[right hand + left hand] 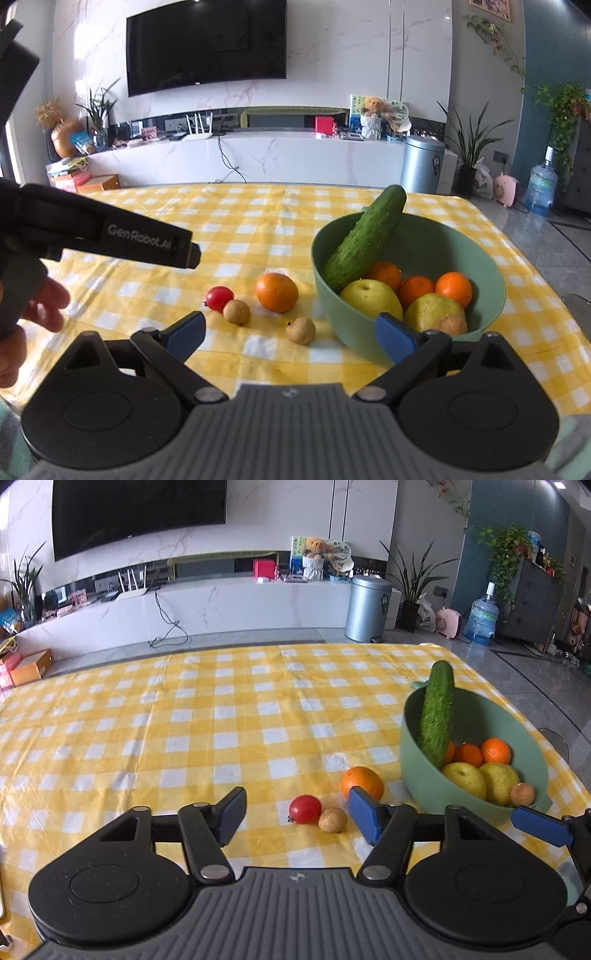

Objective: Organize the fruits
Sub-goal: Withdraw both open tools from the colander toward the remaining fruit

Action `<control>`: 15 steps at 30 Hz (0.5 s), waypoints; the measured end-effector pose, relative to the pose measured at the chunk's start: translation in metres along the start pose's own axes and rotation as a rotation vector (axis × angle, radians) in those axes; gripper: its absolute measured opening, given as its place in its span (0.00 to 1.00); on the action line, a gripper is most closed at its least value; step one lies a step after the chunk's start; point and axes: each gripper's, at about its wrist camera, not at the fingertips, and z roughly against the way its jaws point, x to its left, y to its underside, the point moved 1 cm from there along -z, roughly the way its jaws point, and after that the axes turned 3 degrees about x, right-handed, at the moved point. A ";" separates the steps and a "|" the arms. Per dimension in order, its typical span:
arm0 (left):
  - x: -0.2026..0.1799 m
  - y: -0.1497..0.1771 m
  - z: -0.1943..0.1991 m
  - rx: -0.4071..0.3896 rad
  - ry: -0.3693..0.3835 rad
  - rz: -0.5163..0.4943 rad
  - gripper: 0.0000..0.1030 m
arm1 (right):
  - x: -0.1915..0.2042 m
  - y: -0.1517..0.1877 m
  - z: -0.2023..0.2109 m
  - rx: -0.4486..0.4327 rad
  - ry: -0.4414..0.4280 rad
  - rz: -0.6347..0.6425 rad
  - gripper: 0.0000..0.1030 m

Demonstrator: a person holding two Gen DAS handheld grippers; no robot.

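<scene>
On the yellow checked cloth lie a red tomato (304, 809) (219, 298), a brown longan (332, 819) (236, 312) touching it, and an orange (362, 782) (277, 292). A second longan (301, 331) rests closer to the green bowl (410, 753) (351, 336). The bowl holds a leaning cucumber (437, 716) (365, 238), pears (371, 297), oranges (453, 288) and one longan (522, 794). My left gripper (295, 806) is open just short of the tomato and first longan, with nothing pressed. My right gripper (290, 326) is open, with the second longan just beyond its fingertips.
The table's far edge and right edge drop to a tiled floor. A hand (44, 306) holds the left gripper's body (110, 236) at the left of the right wrist view. One blue finger (543, 825) of the right gripper shows beside the bowl.
</scene>
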 end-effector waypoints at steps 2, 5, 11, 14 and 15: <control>0.005 0.003 -0.006 0.023 0.001 0.008 0.49 | 0.000 0.000 -0.007 0.025 -0.003 -0.011 0.83; 0.015 0.007 -0.015 0.052 0.021 0.047 0.45 | 0.001 0.000 -0.017 0.050 0.001 -0.023 0.75; 0.023 0.015 -0.028 0.059 0.111 0.069 0.41 | -0.001 0.000 -0.033 0.066 0.017 -0.057 0.63; 0.024 0.018 -0.035 0.066 0.118 0.063 0.41 | -0.003 -0.001 -0.042 0.077 0.021 -0.079 0.58; 0.023 0.019 -0.037 0.070 0.121 0.067 0.41 | -0.004 -0.002 -0.044 0.081 0.021 -0.087 0.55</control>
